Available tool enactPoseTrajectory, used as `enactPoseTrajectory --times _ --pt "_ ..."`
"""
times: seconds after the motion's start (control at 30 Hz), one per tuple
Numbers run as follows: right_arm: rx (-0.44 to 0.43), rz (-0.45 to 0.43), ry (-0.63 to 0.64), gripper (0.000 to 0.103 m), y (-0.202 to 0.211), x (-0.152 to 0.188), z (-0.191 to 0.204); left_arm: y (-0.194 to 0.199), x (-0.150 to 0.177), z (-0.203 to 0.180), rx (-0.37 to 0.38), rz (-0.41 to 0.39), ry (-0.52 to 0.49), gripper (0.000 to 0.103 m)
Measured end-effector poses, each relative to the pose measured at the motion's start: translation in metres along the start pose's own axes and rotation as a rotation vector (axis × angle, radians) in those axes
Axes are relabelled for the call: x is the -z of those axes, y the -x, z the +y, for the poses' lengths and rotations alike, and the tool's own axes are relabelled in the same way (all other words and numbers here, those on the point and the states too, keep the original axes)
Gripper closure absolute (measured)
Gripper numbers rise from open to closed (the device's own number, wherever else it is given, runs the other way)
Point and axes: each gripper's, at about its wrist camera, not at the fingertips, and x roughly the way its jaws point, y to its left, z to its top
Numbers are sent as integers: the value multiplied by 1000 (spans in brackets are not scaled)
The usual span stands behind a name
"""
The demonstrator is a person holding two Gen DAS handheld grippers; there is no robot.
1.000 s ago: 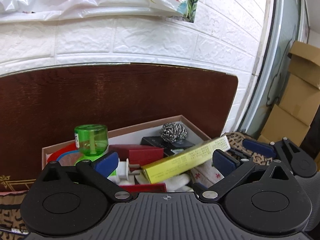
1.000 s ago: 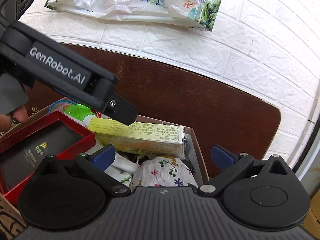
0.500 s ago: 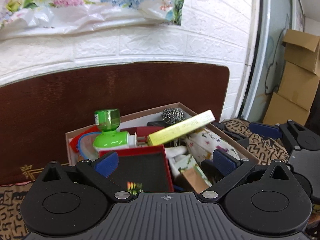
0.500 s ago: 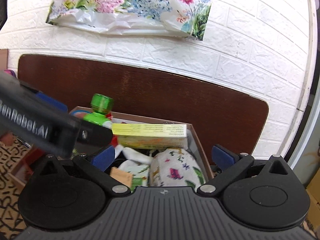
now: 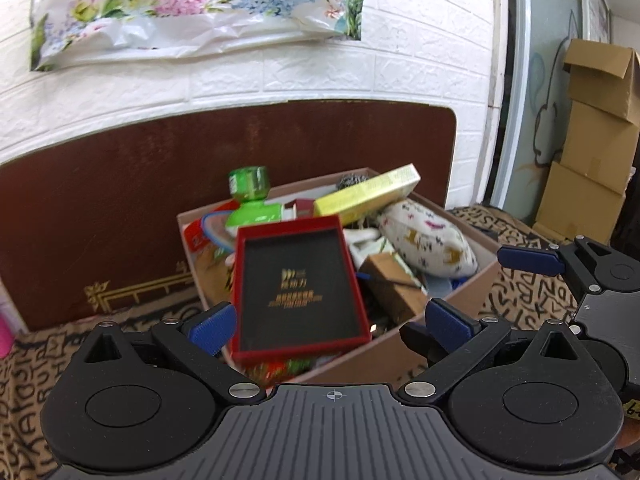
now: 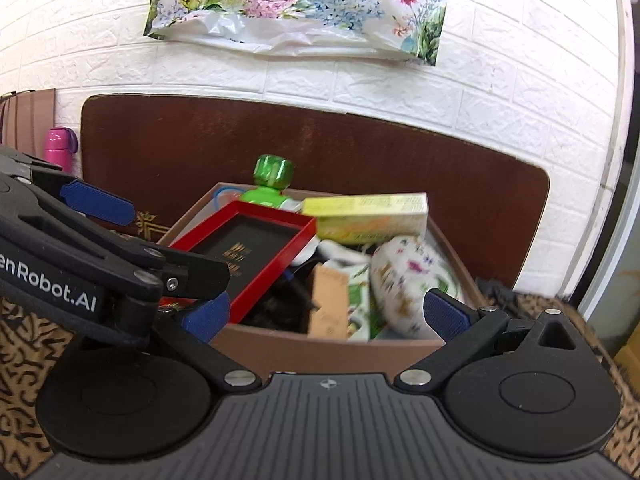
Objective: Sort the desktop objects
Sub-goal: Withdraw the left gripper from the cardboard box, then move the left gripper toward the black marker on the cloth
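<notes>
A brown cardboard box stands on the patterned cloth, packed with objects. On top lies a red tray with a black inside. Behind it are a green-capped bottle, a long yellow carton and a floral cloth pouch. A steel scourer sits at the back. My left gripper is open in front of the box, holding nothing. My right gripper is open too, and the left gripper crosses its view.
A dark brown board leans on the white brick wall behind the box. A floral plastic bag hangs above. Cardboard cartons are stacked at the far right. A pink bottle stands at the left. The right gripper is beside the box.
Both grippers have drawn back from the box, so more of the box and cloth shows. The red tray now lies in full view on top. Both stay open.
</notes>
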Motion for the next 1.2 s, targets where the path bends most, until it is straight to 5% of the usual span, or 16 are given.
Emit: enactPoseTrajectory --times 0.67,1.2 --pt "-89 107 -50 0 27 38 64 41 70 30 -75 109 107 0" --pt "-215 129 32 0 18 32 128 60 98 85 -139 149 205 0"
